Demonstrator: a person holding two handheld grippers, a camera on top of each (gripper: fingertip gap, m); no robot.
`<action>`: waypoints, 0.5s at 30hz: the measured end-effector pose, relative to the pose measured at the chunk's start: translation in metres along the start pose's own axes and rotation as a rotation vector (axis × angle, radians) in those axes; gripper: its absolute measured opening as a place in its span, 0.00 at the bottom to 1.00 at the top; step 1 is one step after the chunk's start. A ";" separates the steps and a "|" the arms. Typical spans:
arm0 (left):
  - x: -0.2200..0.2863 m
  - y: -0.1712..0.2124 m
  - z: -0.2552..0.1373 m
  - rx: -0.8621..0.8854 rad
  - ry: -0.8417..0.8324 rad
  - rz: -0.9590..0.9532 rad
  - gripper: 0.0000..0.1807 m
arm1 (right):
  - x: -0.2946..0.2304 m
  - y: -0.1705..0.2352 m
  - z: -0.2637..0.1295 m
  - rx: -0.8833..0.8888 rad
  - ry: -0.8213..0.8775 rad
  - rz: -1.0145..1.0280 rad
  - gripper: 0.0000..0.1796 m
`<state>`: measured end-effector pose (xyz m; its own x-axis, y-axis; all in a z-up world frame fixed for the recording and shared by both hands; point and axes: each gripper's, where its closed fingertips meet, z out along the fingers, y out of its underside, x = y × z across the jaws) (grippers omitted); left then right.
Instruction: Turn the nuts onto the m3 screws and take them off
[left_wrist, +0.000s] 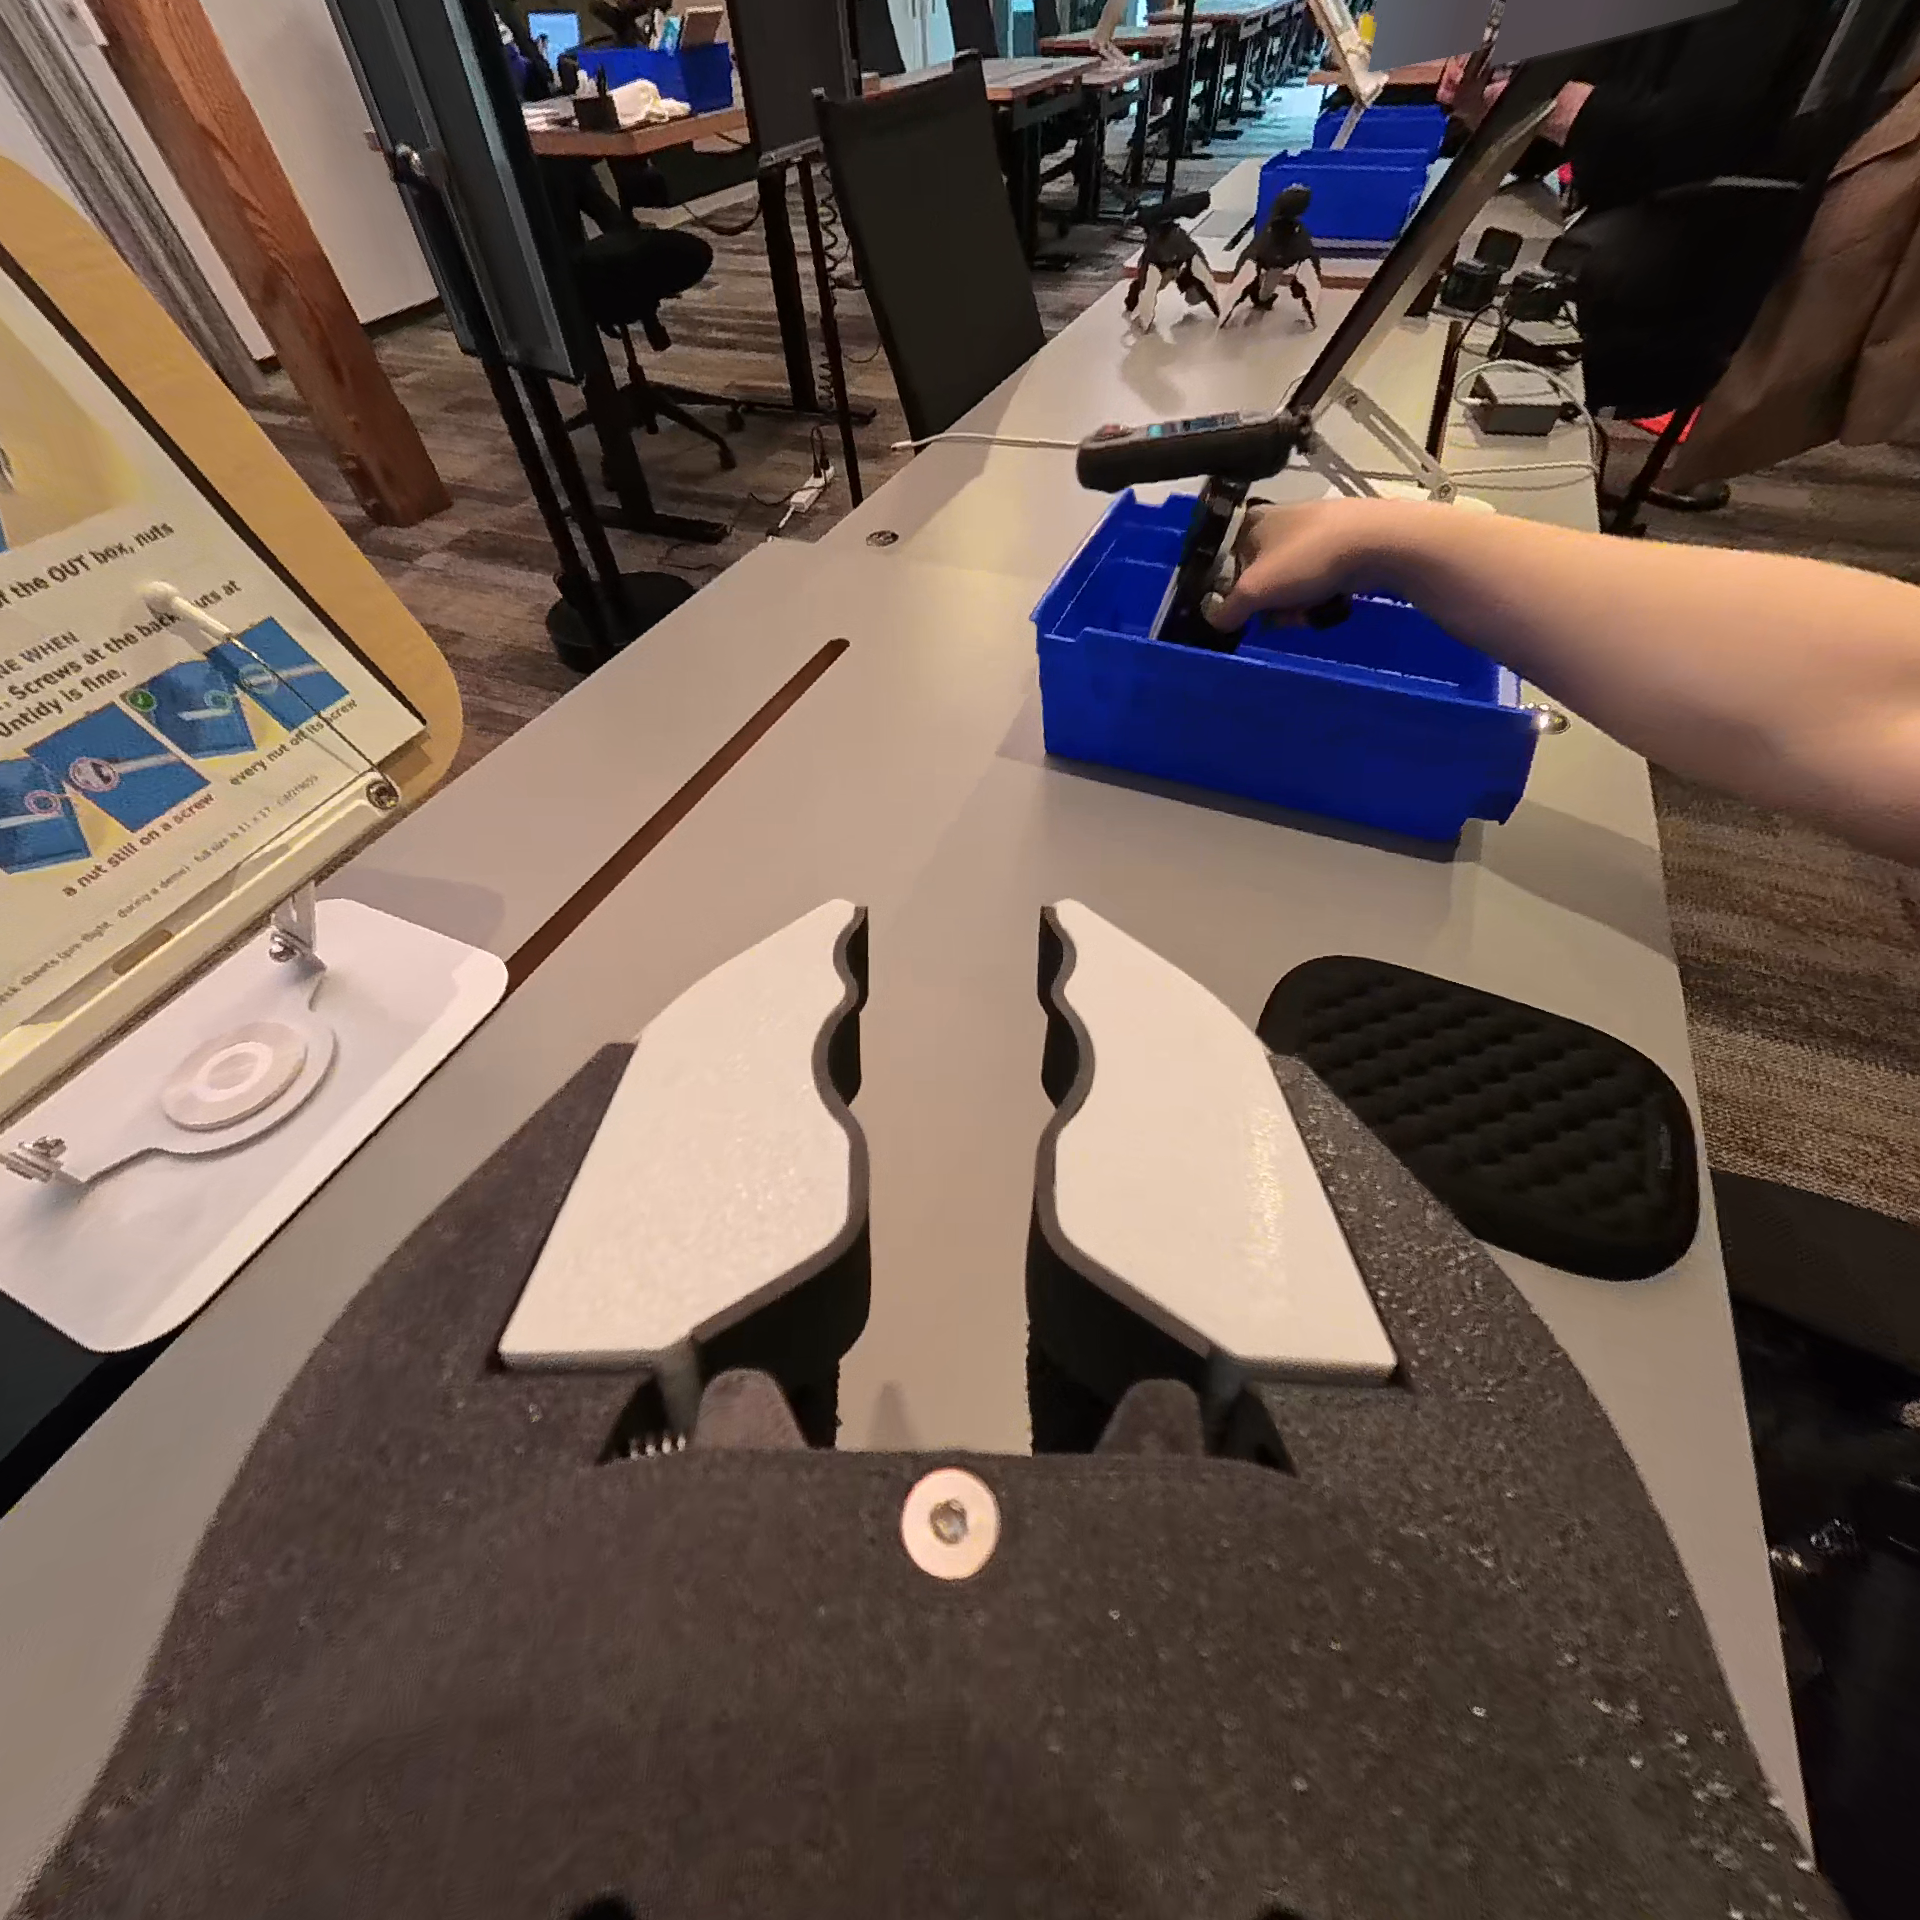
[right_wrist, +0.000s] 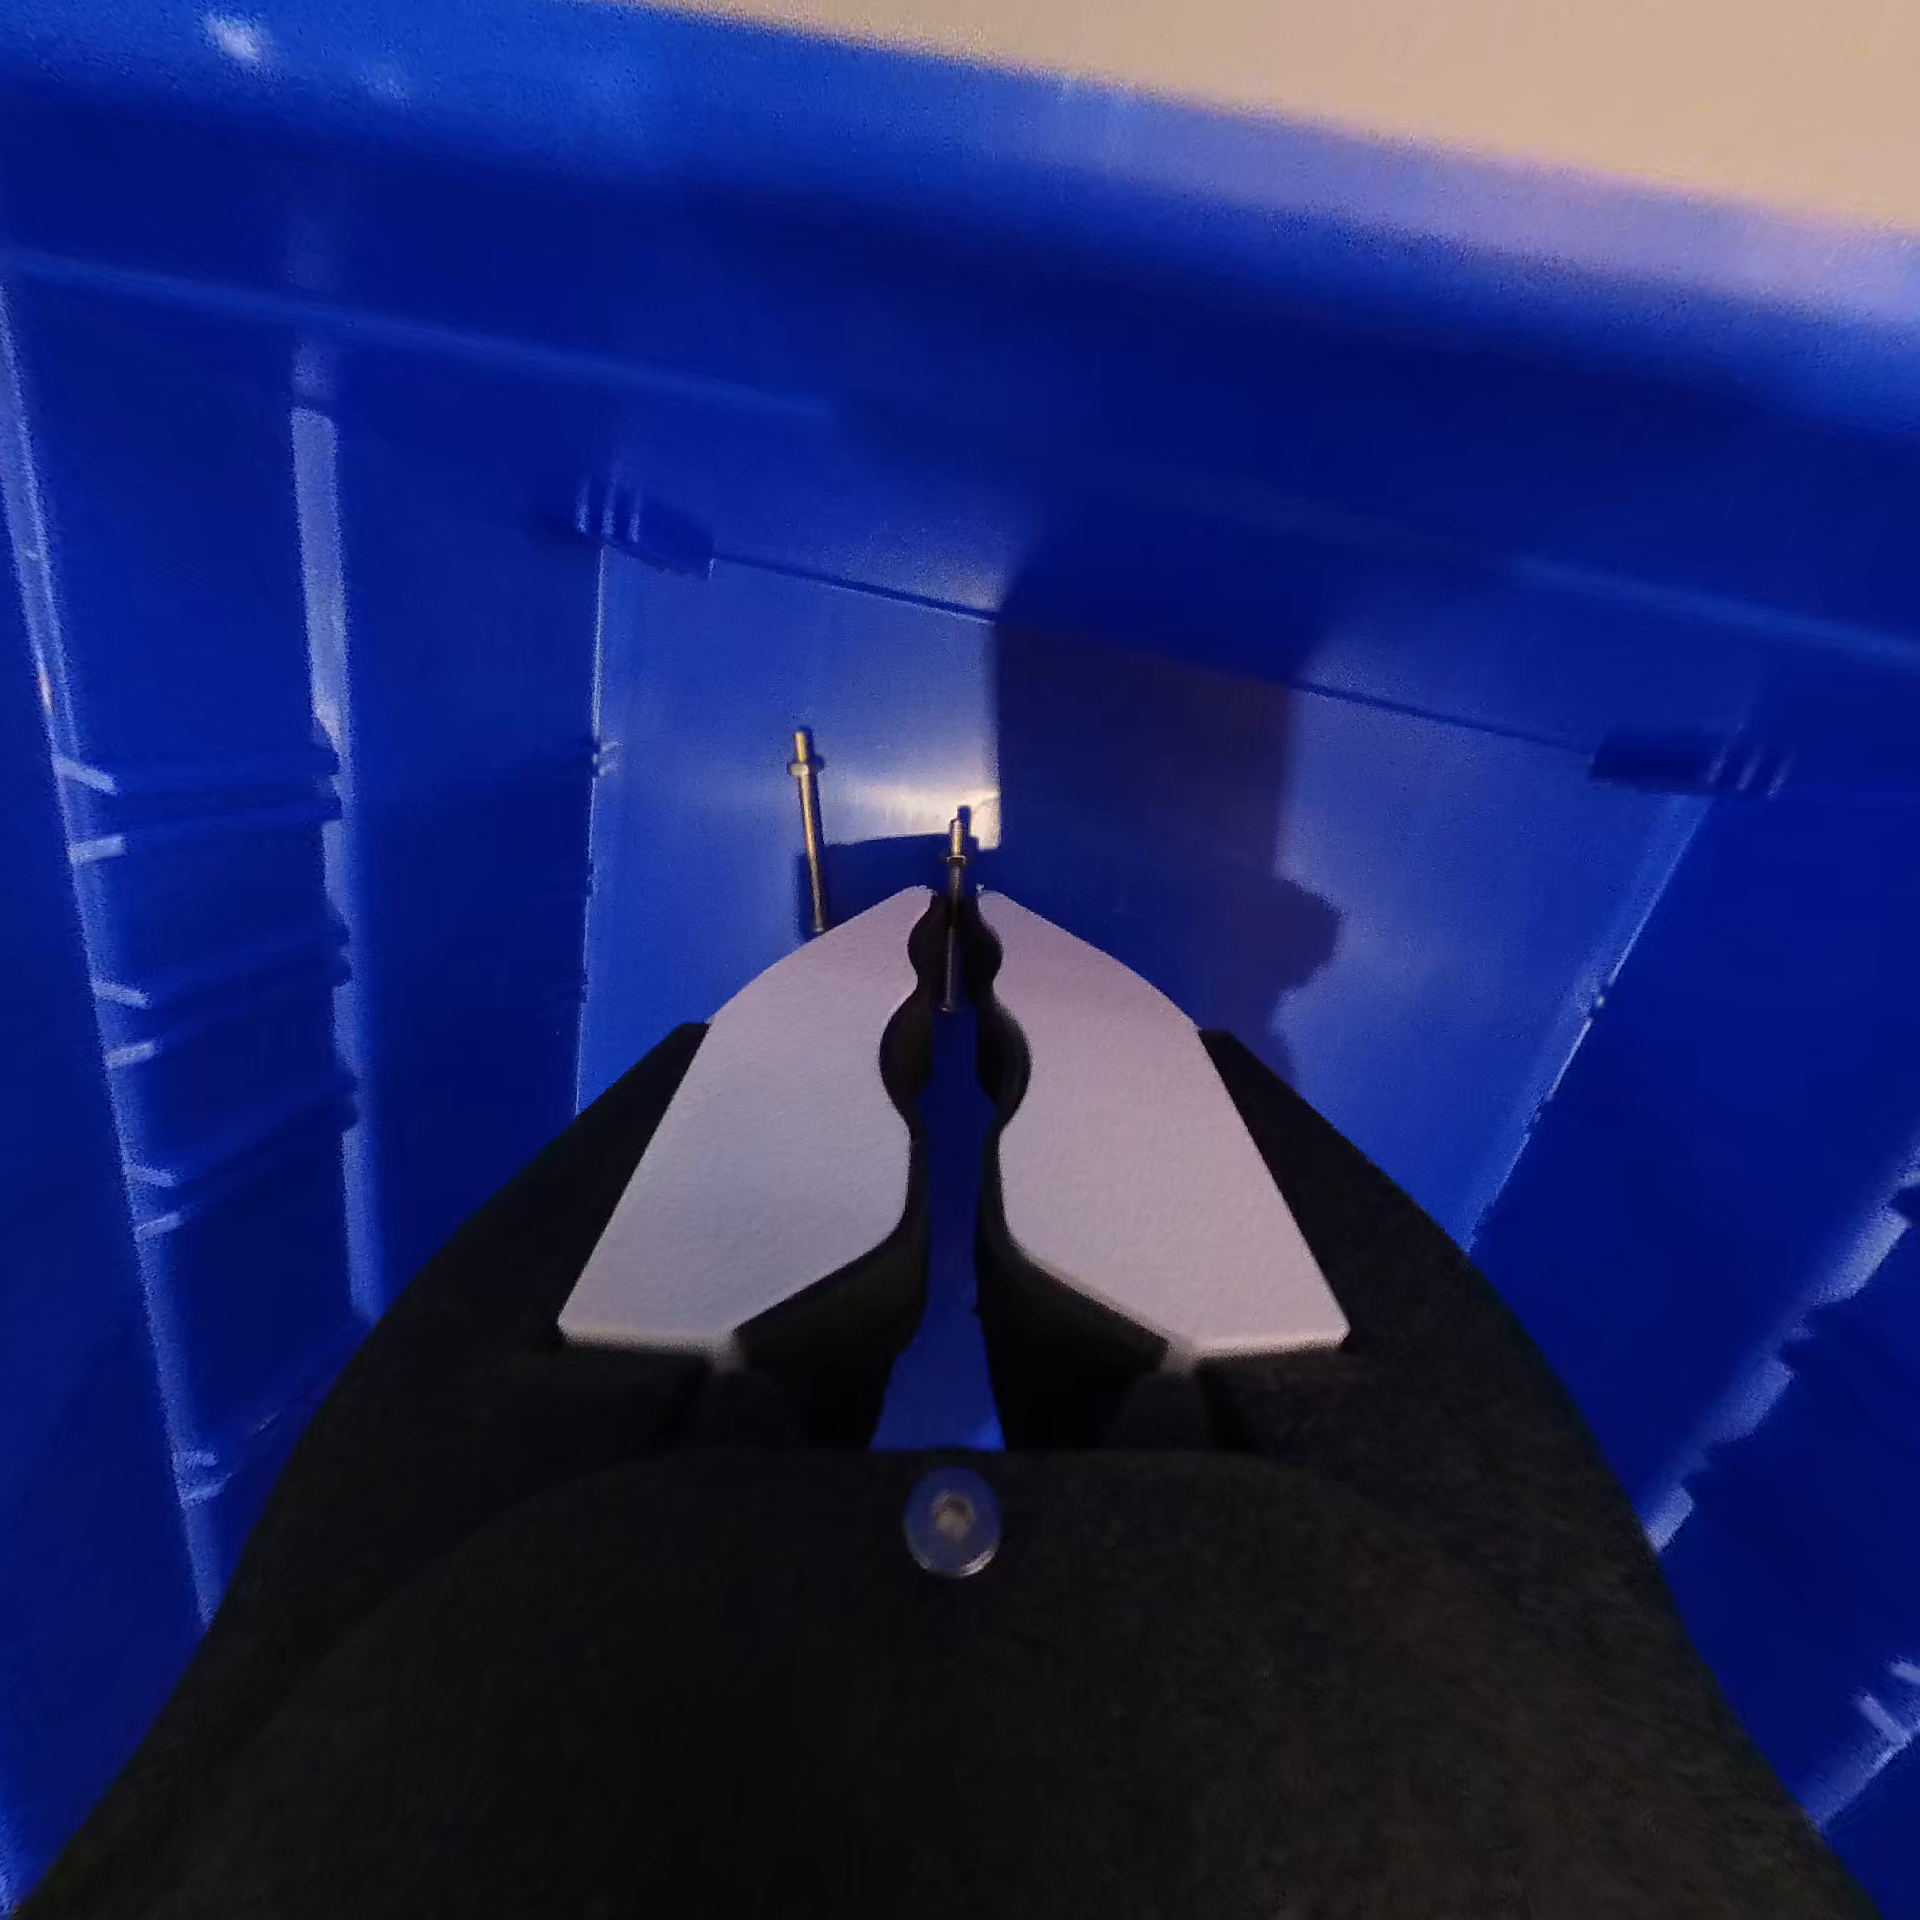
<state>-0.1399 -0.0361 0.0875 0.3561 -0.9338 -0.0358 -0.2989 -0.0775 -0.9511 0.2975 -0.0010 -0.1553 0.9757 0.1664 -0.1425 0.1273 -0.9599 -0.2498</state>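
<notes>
My right gripper (right_wrist: 953, 902) is deep inside a blue bin (right_wrist: 1351, 436) and shut on a thin M3 screw (right_wrist: 951, 914) that runs between its fingers. A small nut (right_wrist: 953, 857) sits near the screw's far end. A second screw with a nut (right_wrist: 808, 831) lies on the bin floor just left of the fingertips. In the left wrist view the blue bin (left_wrist: 1247, 717) stands on the grey table, and a hand holds the right gripper (left_wrist: 1205, 582) down inside it. My left gripper (left_wrist: 954, 914) is open and empty, above the table short of the bin.
A tablet on a white stand (left_wrist: 187, 748) is at the left. A black padded rest (left_wrist: 1486, 1112) lies right of my left gripper. A slot (left_wrist: 686, 800) runs along the grey table (left_wrist: 935, 831). Two spare grippers (left_wrist: 1226, 270) and more blue bins (left_wrist: 1351, 177) are far back. My right fingertips sit around 50 cm from my left ones.
</notes>
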 end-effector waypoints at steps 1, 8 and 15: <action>0.000 0.002 0.001 -0.006 0.001 -0.003 0.17 | -0.001 -0.002 0.000 -0.001 -0.004 -0.007 0.02; -0.001 0.006 0.001 -0.006 -0.006 -0.015 0.16 | 0.001 -0.005 0.003 -0.016 0.025 -0.058 0.02; -0.005 0.002 -0.004 0.012 -0.017 -0.020 0.17 | 0.000 -0.004 0.002 -0.001 0.035 -0.085 0.03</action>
<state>-0.1456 -0.0328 0.0865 0.3769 -0.9260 -0.0215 -0.2805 -0.0920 -0.9554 0.2964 0.0028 -0.1562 0.9669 0.2396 -0.0872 0.2103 -0.9428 -0.2586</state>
